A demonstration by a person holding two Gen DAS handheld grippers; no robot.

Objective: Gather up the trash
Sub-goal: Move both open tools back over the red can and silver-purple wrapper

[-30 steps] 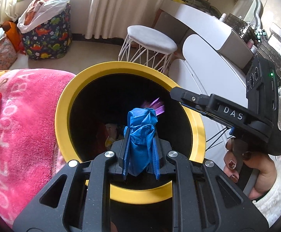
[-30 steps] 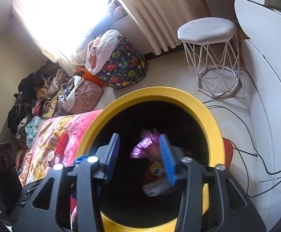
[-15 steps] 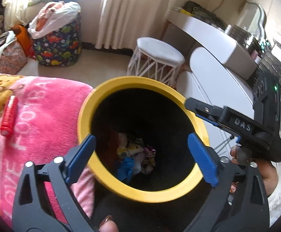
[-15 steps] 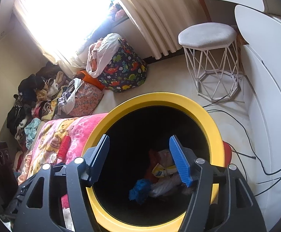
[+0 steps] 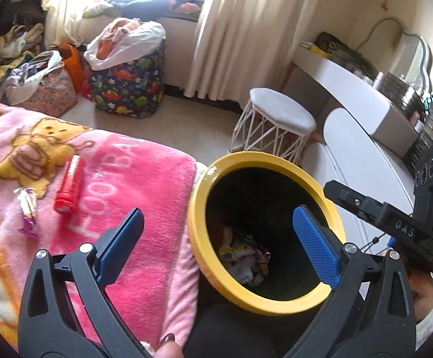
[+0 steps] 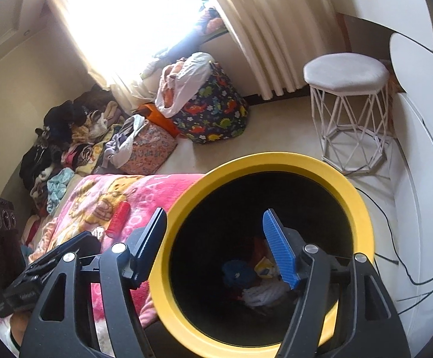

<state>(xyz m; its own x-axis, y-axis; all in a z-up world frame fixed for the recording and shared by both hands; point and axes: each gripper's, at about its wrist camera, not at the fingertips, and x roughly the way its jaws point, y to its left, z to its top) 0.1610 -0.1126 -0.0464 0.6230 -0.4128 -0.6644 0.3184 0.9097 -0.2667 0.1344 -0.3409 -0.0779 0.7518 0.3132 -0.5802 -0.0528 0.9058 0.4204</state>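
A black bin with a yellow rim (image 5: pixel 276 161) stands beside the bed, with crumpled wrappers (image 5: pixel 246 256) at its bottom. My left gripper (image 5: pixel 217 217) hangs wide open above the bin's left edge, nothing between its blue pads. My right gripper (image 6: pixel 215 213) is over the bin's mouth (image 6: pixel 276 161), its jaws opening and empty. Below it a blue crumpled piece (image 6: pixel 238 271) lies among white paper (image 6: pixel 264 295). On the pink blanket (image 5: pixel 144 179) lie a red tube (image 5: pixel 68 185) and a small candy wrapper (image 5: pixel 27 208).
A white wire-legged stool (image 6: pixel 346 74) stands behind the bin, with a white desk (image 5: pixel 350 89) to its right. Black cables (image 6: pixel 395 238) run over the floor. A dinosaur-print bag (image 5: pixel 127 86) and piles of clothes (image 6: pixel 67 143) line the window wall.
My left gripper opened and the blue crumpled piece fell into the bin. The purple wrapper between the right fingers dropped in too. Both grippers rose and drew back, left one toward the bed.
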